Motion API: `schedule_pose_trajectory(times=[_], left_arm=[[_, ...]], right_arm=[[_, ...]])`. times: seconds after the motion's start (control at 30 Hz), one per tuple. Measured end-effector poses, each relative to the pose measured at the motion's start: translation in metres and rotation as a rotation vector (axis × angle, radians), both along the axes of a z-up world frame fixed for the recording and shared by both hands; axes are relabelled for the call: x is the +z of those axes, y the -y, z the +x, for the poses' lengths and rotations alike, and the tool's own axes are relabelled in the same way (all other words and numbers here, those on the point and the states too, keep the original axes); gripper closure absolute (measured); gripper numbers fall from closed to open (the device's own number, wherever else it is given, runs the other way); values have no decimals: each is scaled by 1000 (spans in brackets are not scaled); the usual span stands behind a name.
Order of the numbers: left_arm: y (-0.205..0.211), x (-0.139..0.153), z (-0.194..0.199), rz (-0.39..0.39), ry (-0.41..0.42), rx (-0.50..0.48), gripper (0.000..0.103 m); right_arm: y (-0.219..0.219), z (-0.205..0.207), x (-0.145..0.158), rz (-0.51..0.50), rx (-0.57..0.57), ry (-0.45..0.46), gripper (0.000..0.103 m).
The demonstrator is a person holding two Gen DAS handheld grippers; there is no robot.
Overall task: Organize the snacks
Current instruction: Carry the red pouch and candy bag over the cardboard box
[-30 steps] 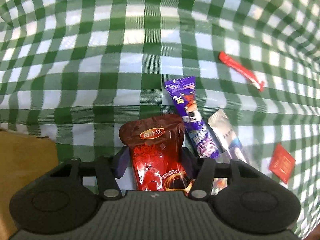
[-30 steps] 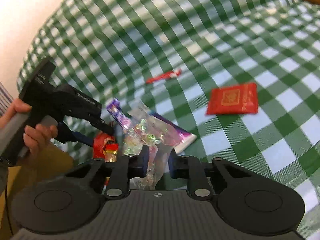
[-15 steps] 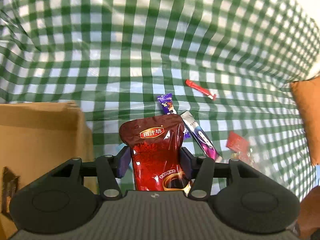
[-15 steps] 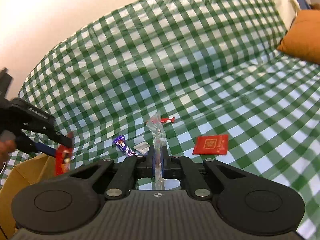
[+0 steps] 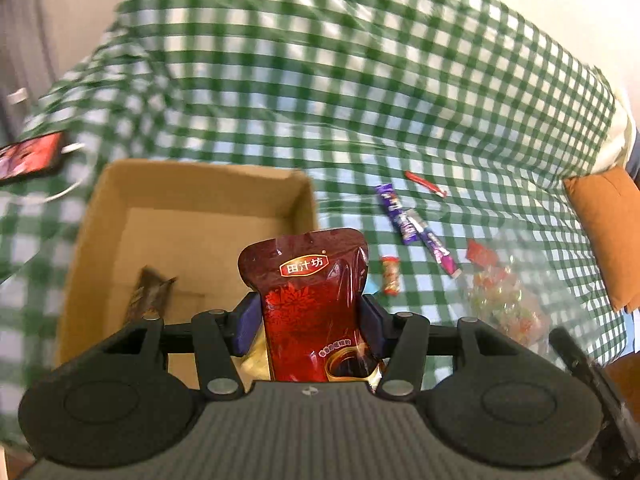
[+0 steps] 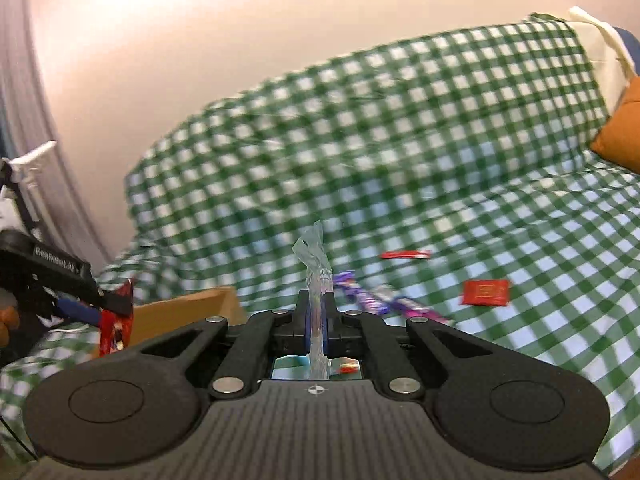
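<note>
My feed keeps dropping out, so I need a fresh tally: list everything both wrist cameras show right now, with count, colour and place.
cardboard box: one, brown, open, on the checked cloth at left
dark wrapper: one, brown, inside the box
red pouch: one, dark red, in the left jaws above the box's near right corner
clear candy bag: one, transparent with coloured sweets, hanging from the right jaws
purple bars: two, lying on the cloth, touching
thin red stick: one, beyond the bars
flat red packet: one, on the cloth at right
small wrapped candy: one, red and yellow
phone: one, screen lit, far left
orange cushion: one, far right
left gripper: black, shut on the pouch
right gripper: black, shut on the bag's neck
</note>
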State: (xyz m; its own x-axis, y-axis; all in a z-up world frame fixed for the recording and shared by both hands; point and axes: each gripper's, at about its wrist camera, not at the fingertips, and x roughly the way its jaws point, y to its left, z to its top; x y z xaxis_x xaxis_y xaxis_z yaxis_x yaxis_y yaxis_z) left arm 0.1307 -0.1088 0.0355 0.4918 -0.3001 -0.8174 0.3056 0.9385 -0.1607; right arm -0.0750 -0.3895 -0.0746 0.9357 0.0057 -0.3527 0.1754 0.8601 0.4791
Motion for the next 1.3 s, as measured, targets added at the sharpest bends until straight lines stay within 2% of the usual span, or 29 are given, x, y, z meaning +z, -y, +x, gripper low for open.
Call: schedule_pose_trajectory(times=[0.2, 0.43, 0.83, 1.3], left_arm=[[-73, 9, -43, 19, 32, 52, 44], [-131, 13, -63, -23, 37, 108, 44], [-155, 8, -63, -76, 46, 133, 44], [-156, -7, -46, -66, 15, 144, 44]], right_arm=[[-51, -7, 39, -29, 94, 18, 98], [-98, -1, 63, -59, 182, 17, 98], [-155, 7, 80, -128, 267, 4, 98], [-171, 29, 72, -132, 308, -37, 98]])
